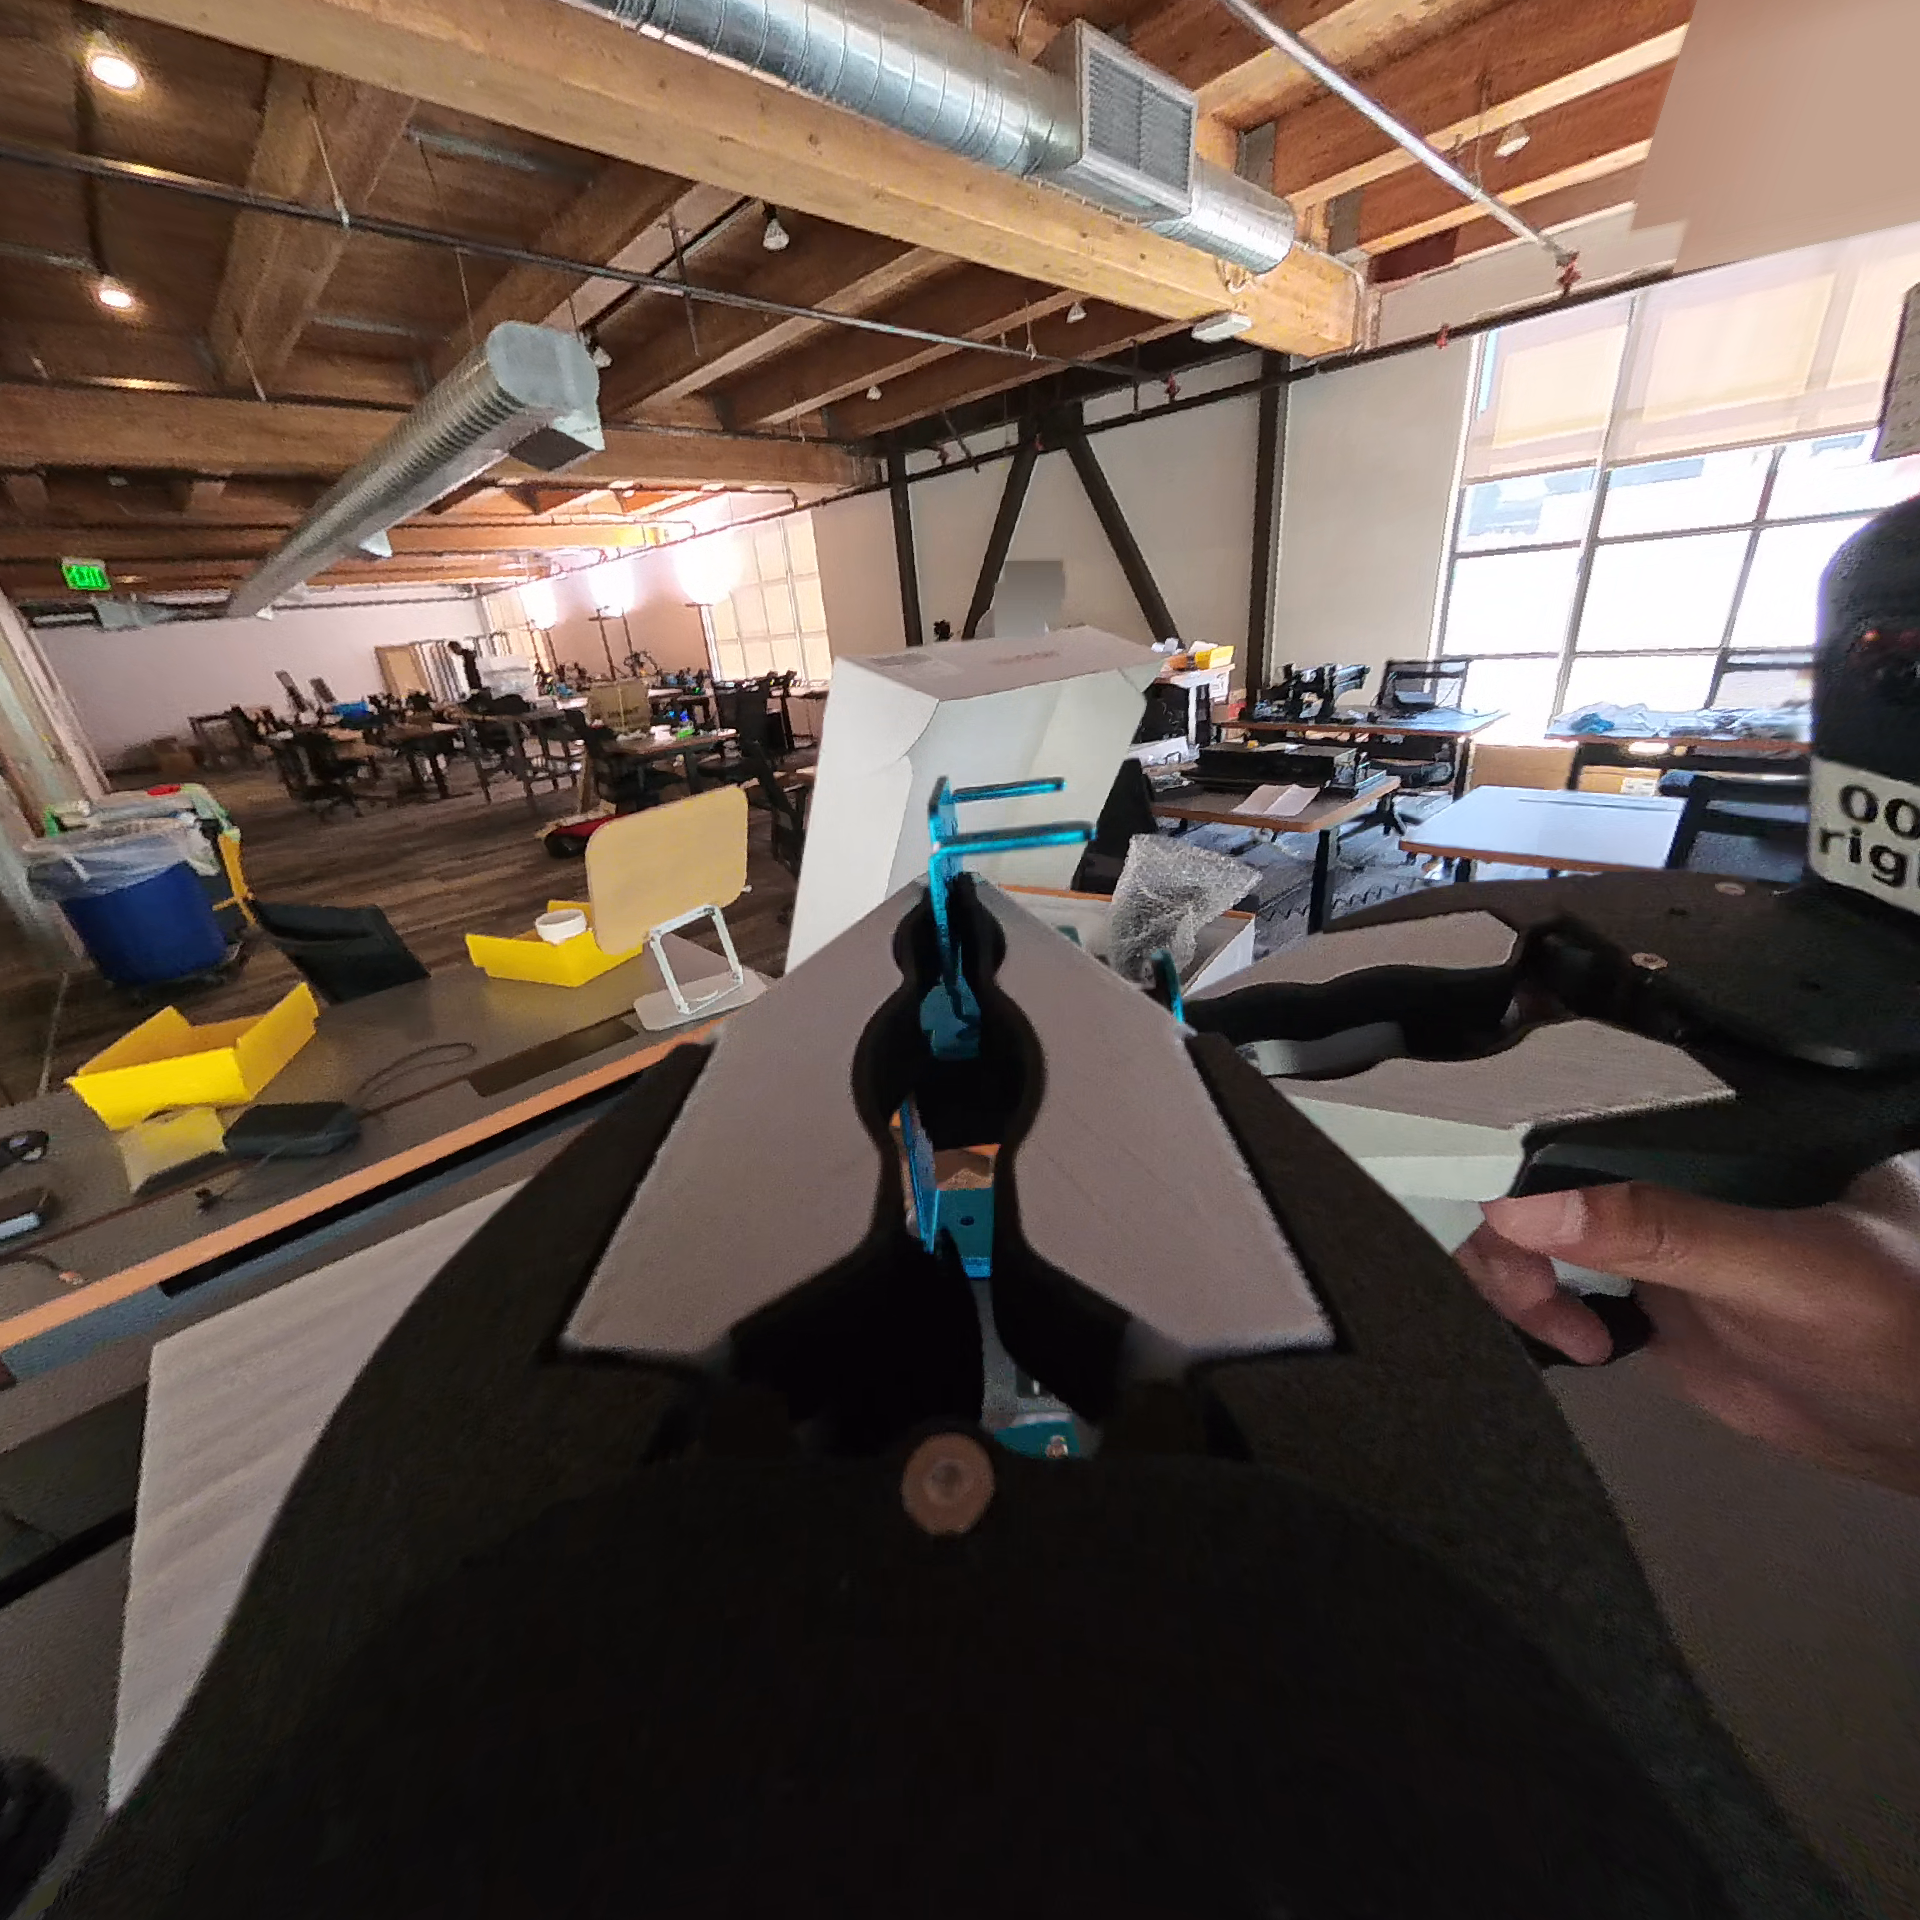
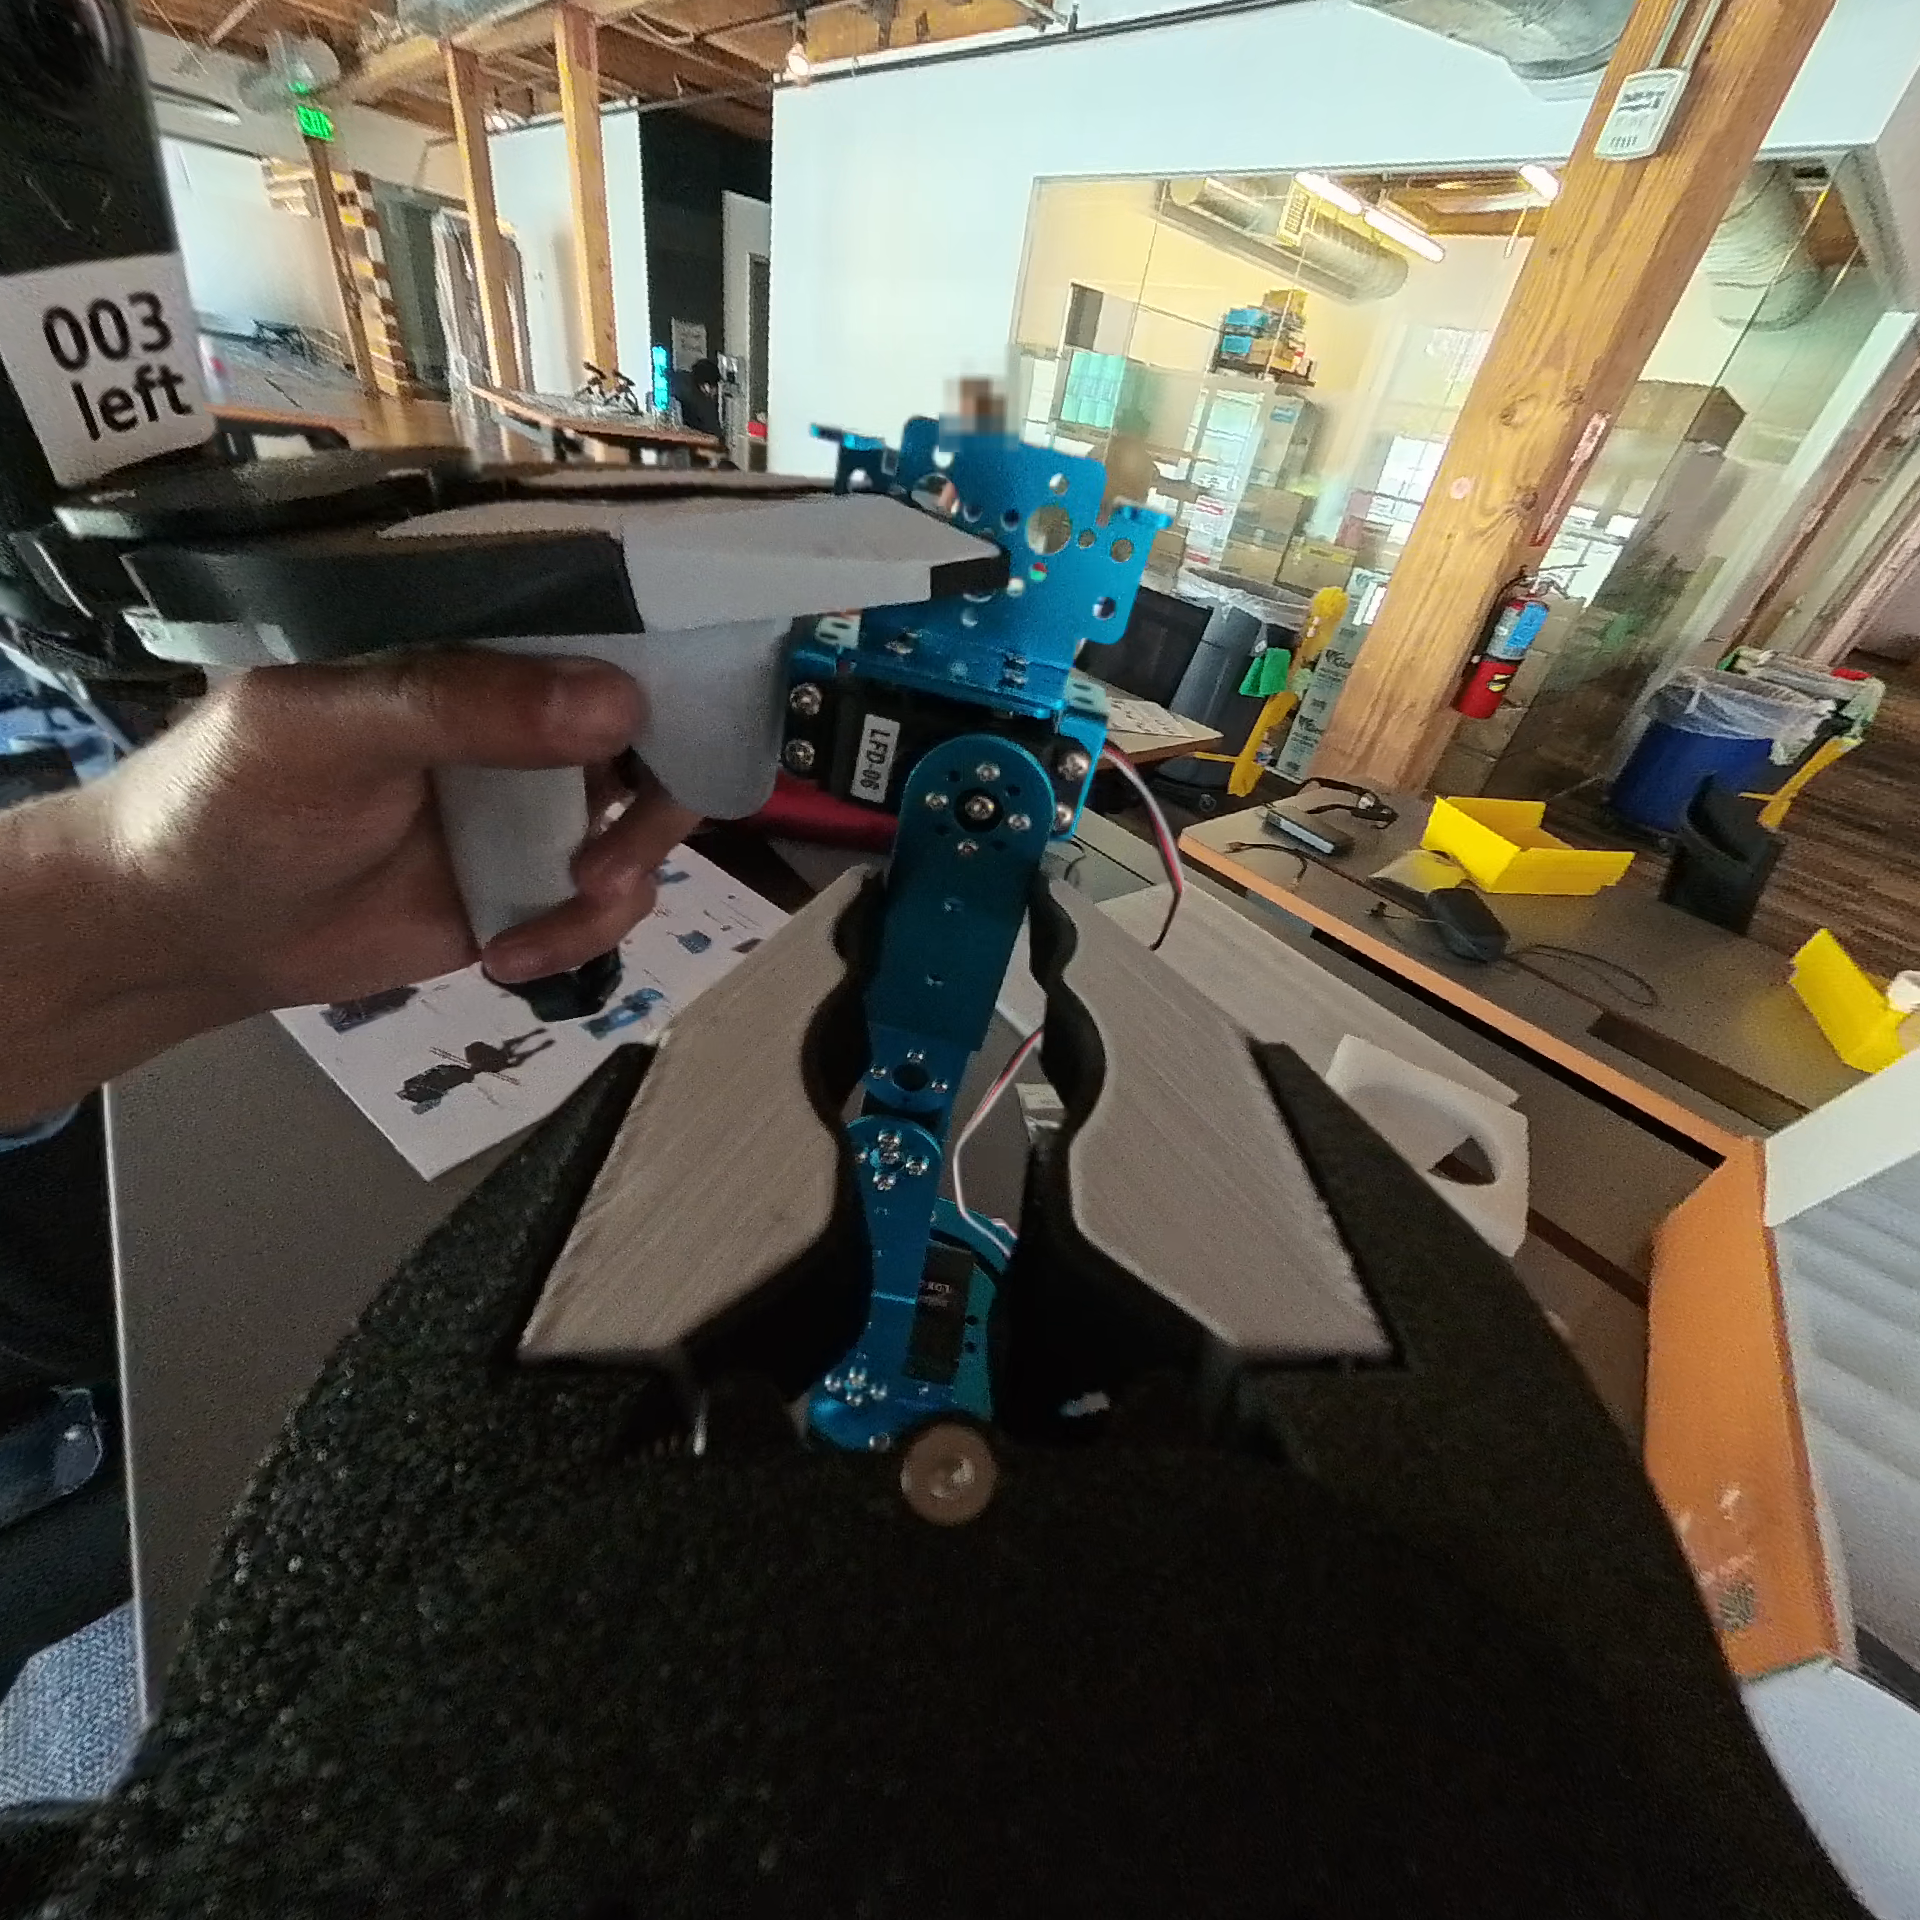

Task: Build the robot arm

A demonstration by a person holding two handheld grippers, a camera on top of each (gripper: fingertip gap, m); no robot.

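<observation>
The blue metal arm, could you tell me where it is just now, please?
The blue metal arm is off the desk, centred in both wrist views: the right gripper holds its lower link and the left gripper its upper bracket, in front of a white box.

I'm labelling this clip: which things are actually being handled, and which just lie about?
In hand:
- blue metal servo arm, held off the desk at both ends
- left gripper, shut on its upper bracket
- right gripper, shut on its lower link

Lying about:
- yellow bins
- printed instruction sheet
- white box
- bubble wrap
- white foam insert
</observation>
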